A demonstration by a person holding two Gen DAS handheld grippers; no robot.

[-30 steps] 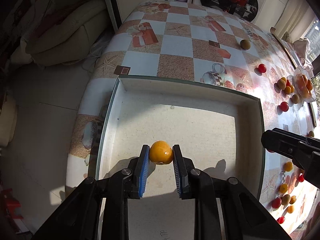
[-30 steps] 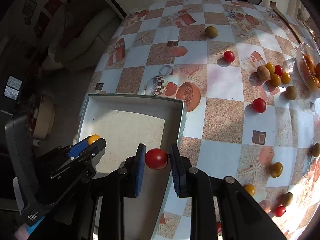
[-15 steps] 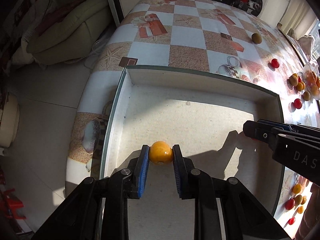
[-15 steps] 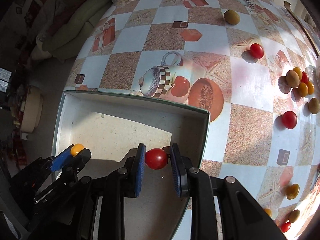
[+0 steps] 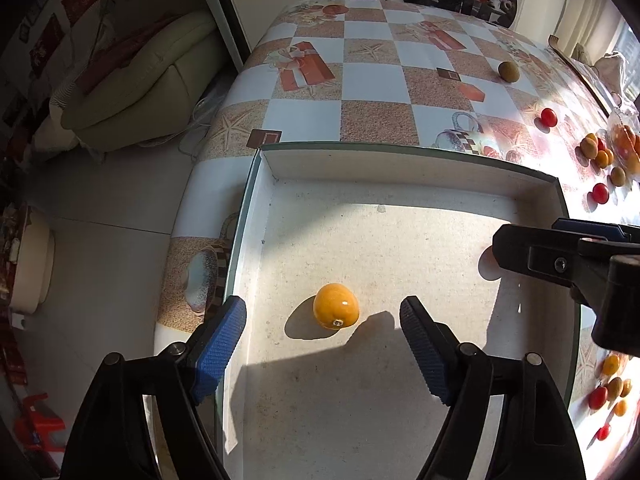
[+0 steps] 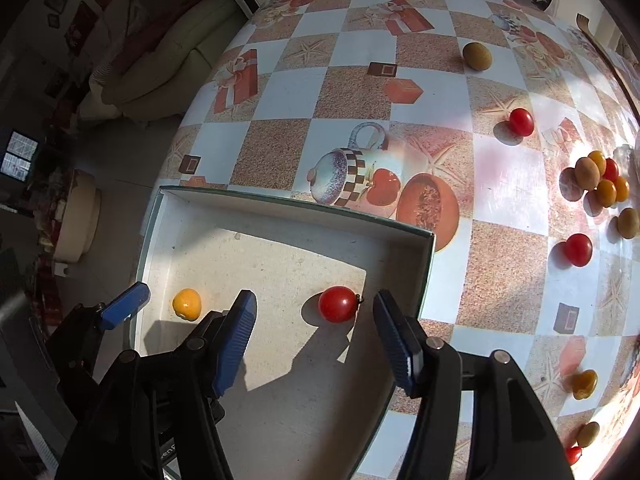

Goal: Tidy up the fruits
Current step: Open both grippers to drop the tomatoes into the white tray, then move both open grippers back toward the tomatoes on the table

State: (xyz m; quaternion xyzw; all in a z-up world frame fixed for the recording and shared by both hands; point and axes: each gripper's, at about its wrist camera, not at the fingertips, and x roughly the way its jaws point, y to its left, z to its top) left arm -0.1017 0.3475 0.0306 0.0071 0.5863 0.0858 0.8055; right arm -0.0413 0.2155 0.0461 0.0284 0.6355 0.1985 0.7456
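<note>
A shallow white box [image 5: 400, 164] [image 6: 288, 210] sits at the near corner of the checkered table. An orange fruit [image 5: 335, 306] [image 6: 187, 304] lies on the box floor between the spread blue pads of my left gripper [image 5: 323, 322], whose jaws are opening and touch nothing. A red tomato [image 6: 338, 304] rests on the box floor between the pads of my right gripper [image 6: 314, 312], also opening and clear of it. The right gripper's black body [image 5: 568, 256] juts into the left wrist view from the right. The left gripper's blue pad [image 6: 124, 308] shows beside the orange fruit.
Loose red, orange and brownish fruits lie scattered on the table to the right, in a cluster [image 6: 600, 180] and singly [image 6: 521, 121] [image 6: 477, 55] [image 6: 578, 249]. More lie near the front right edge [image 6: 584, 384]. A beige sofa [image 5: 140, 80] stands beyond the table's left edge.
Both grippers have opened wide and let go: the orange fruit and the red tomato now lie free on the box floor. The right gripper moved further in over the box.
</note>
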